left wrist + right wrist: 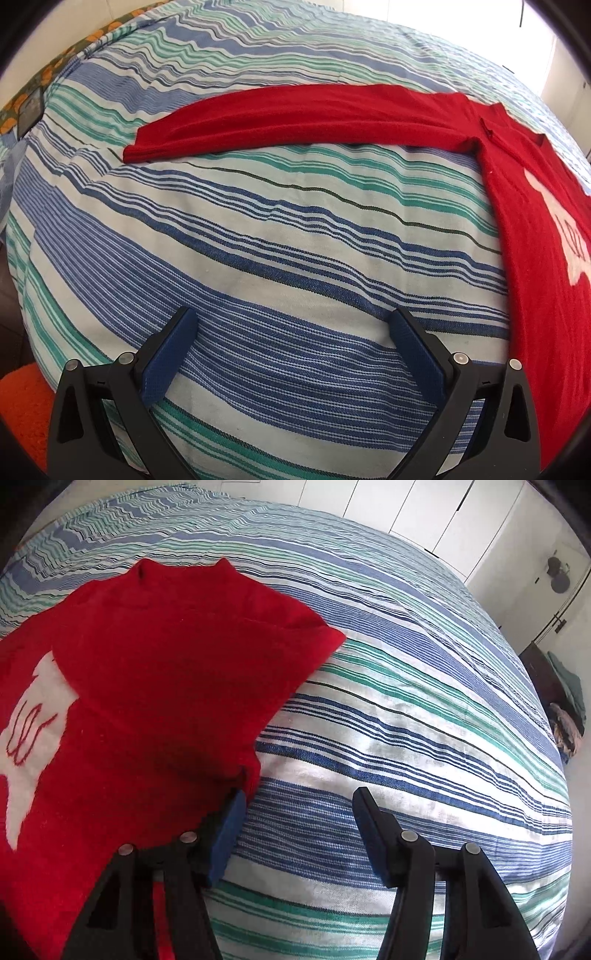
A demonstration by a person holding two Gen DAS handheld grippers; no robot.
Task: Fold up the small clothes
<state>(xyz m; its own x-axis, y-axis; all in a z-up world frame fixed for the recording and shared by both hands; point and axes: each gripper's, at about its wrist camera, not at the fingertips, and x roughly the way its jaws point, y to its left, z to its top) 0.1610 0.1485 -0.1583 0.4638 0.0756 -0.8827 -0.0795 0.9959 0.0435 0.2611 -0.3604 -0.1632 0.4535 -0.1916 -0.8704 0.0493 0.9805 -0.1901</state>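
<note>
A small red sweater [535, 229] with a white motif lies flat on the striped bedspread [280, 236]. In the left wrist view its left sleeve [295, 114] stretches straight out to the left, and its body is at the right edge. My left gripper [295, 325] is open and empty over bare bedspread, well short of the sleeve. In the right wrist view the sweater [147, 686] fills the left half, with its right sleeve folded back across the body. My right gripper [299, 801] is open, its left finger [229, 827] right beside the sweater's edge.
The bed has blue, green and white stripes. White wardrobe doors [424, 513] stand behind it. A pile of clothes [569, 716] lies at the far right. An orange cloth [22, 398] and a floral pillow [37, 85] sit at the left.
</note>
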